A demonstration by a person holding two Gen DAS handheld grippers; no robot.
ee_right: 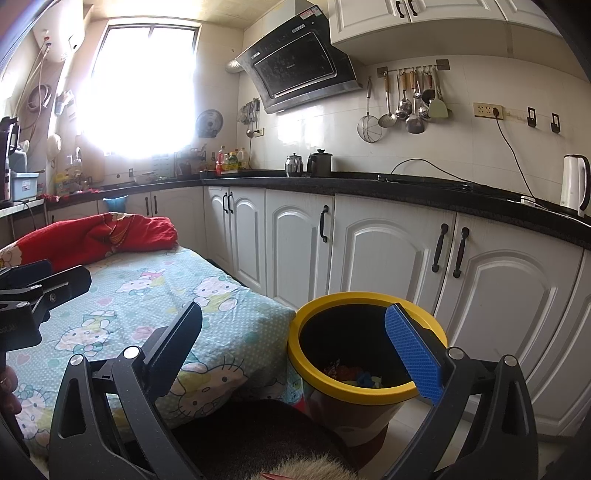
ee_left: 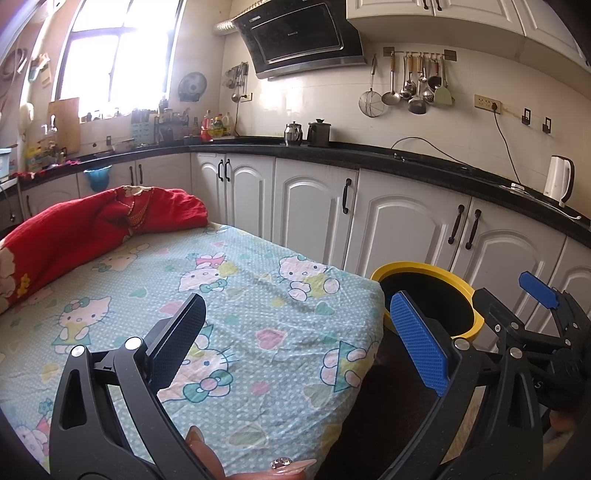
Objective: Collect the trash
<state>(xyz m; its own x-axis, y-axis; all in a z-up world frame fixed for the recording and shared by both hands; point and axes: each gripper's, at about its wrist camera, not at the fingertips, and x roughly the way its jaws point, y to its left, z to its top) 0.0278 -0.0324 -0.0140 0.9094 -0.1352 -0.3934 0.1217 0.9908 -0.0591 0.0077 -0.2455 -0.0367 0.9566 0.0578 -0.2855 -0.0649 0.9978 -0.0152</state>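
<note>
We hold the left gripper (ee_left: 295, 339) spread wide and empty above the table's near right corner; the right gripper (ee_right: 295, 350), likewise spread, hangs over the yellow-rimmed bin (ee_right: 354, 391) beside that corner, with colourful trash (ee_right: 354, 374) inside.

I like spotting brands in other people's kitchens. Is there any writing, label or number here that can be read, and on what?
Nothing can be read for certain.
Range hood: a small brand mark on the glass, too blurred to read.
Range hood top: a red-and-white sticker, too small to read.
Left gripper: faint letters on its body, cut off and blurred.
Bedsheet: cartoon cats only, no words.
</note>
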